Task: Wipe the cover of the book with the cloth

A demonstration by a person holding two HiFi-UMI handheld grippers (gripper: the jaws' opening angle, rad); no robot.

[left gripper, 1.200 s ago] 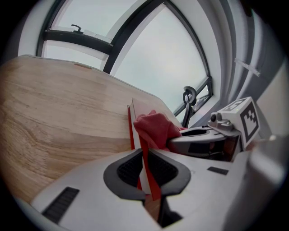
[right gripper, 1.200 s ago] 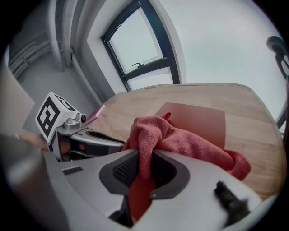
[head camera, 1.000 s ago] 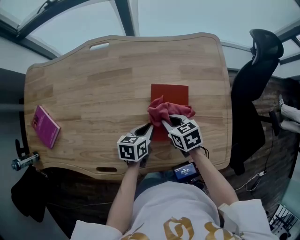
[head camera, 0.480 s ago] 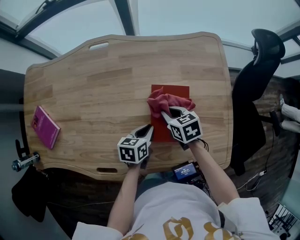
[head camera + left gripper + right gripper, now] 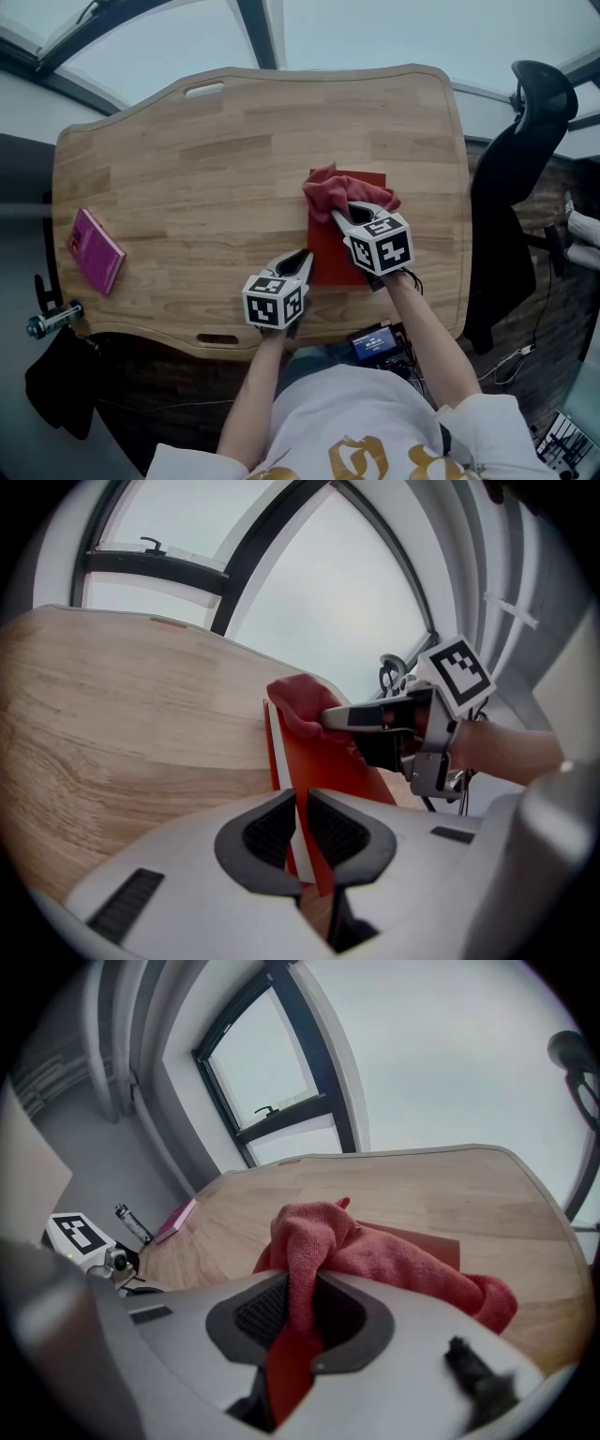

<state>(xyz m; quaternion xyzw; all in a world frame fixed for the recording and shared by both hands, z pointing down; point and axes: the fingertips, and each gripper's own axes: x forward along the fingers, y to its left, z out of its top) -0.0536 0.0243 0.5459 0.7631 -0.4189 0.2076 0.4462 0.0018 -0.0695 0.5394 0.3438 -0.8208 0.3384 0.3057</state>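
The red book [image 5: 328, 255] lies flat on the right half of the wooden bench [image 5: 187, 159], close to the person's side. The left tongs [image 5: 302, 832] are shut almost fully on the book's left edge near its front corner; the pale page block shows between the two dark pads. The right tongs [image 5: 295, 1321] are clamped on a fold of the red cloth [image 5: 339, 190], and the rest of it spills forward in a loose heap over the far end of the cover. A pink book [image 5: 96, 251] sits well apart at the bench's left end and plays no part here.

The step in hand looks like the wipe itself, with the cloth at the far part of the cover. To do it well, the left tongs should only pin the book and press it down, not pry the edge up, since a lifted cover would let the book pivot under the strokes. The cloth is bunched, so its contact patch is probably small; lowering the right tongs so more fabric lies flat would help. Overlapping passes are wise, working across the cover and back toward the near end. The hard tips should stay off the cover, with only fabric touching it
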